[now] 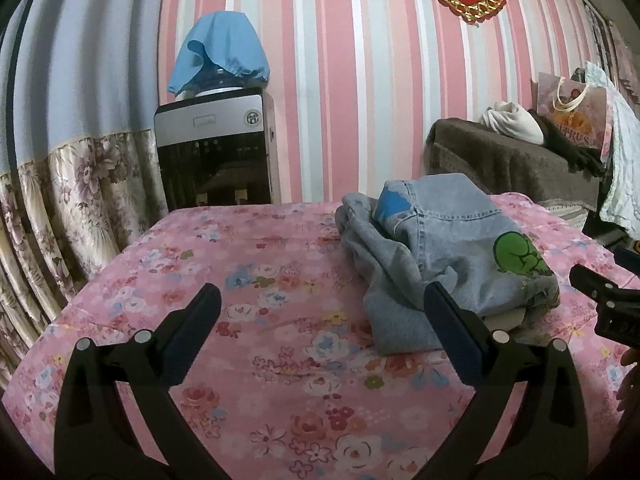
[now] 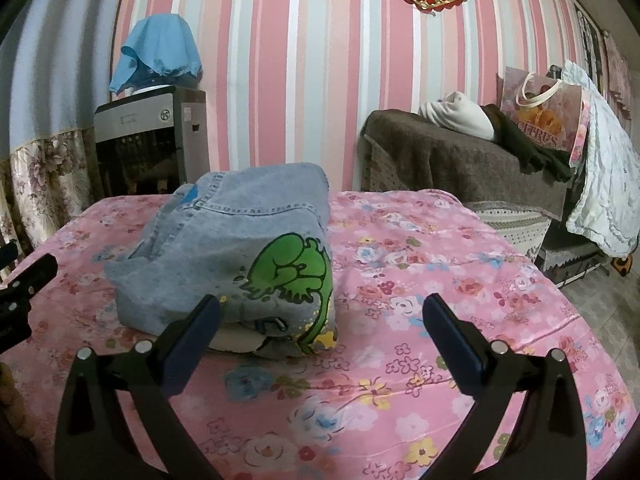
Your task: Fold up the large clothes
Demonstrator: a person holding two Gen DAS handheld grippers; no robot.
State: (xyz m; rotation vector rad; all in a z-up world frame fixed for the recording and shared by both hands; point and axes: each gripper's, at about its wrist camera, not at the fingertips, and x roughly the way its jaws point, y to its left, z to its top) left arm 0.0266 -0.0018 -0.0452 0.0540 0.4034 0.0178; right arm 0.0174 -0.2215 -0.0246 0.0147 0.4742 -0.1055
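A light blue denim garment (image 1: 452,256) with a green cartoon print lies folded in a bundle on the pink floral bedspread (image 1: 260,272). In the left wrist view it is at the right, past my left gripper (image 1: 320,300), which is open and empty over the cloth. In the right wrist view the denim bundle (image 2: 236,256) sits just ahead and left of my right gripper (image 2: 320,312), also open and empty. The right gripper's side shows at the right edge of the left wrist view (image 1: 604,300).
A water dispenser (image 1: 216,148) with a blue cover stands against the striped wall at the back left, beside floral curtains (image 1: 60,208). A brown-covered sofa (image 2: 460,160) with a white cloth, a gift bag (image 2: 544,116) and a white quilt is at the right.
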